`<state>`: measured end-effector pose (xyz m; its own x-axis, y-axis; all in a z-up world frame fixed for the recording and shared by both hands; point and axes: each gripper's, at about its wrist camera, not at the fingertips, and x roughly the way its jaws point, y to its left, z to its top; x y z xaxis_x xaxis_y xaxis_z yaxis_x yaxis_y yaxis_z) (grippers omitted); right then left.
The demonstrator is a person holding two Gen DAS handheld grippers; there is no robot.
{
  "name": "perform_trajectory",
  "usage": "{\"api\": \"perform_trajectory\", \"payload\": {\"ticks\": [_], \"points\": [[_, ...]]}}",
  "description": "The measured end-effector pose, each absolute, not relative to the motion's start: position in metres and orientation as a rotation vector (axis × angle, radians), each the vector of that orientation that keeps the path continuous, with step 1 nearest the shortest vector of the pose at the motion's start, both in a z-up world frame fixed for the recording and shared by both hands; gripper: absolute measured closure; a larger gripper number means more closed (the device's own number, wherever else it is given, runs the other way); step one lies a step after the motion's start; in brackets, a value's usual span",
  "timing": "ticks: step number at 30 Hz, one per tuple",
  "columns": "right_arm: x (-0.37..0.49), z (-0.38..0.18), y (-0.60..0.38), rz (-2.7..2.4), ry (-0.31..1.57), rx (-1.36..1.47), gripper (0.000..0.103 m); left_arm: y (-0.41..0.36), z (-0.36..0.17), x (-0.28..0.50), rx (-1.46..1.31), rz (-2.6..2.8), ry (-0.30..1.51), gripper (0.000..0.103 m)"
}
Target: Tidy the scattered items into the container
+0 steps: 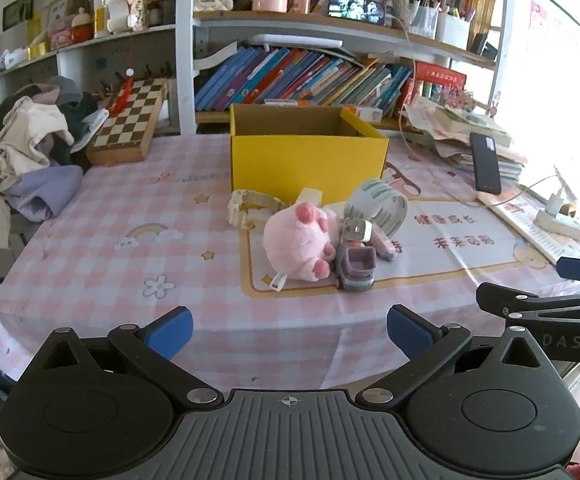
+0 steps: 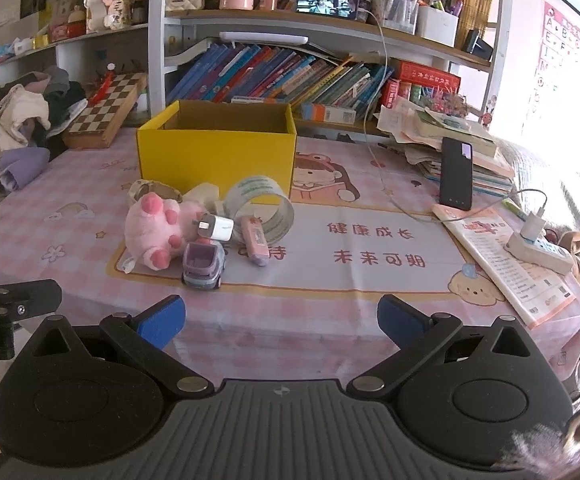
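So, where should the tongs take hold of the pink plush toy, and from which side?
Probably grip the pink plush toy across its round body, coming from above. It lies on its back, feet up, with the toy car and white charger close against its right, so a side approach from there looks crowded. Its left side is free. The left tongs are open and nearer.

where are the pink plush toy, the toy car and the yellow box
pink plush toy [image 2: 157, 228], right wrist view, on its round pink body
toy car [image 2: 203, 266], right wrist view, on its purple top
yellow box [image 1: 308, 166], left wrist view, on its front wall
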<state>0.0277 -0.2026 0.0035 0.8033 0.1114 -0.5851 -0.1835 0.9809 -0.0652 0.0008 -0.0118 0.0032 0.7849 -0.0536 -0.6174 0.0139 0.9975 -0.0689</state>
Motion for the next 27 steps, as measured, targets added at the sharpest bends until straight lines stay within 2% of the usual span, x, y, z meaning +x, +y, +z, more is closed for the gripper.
{"api": "perform_trajectory", "payload": {"ticks": [27], "points": [[0.031, -0.001, -0.188, 0.238, 0.640, -0.127, 0.000, -0.001, 0.002, -0.003, -0.050, 0.005, 0.660, 0.000]]}}
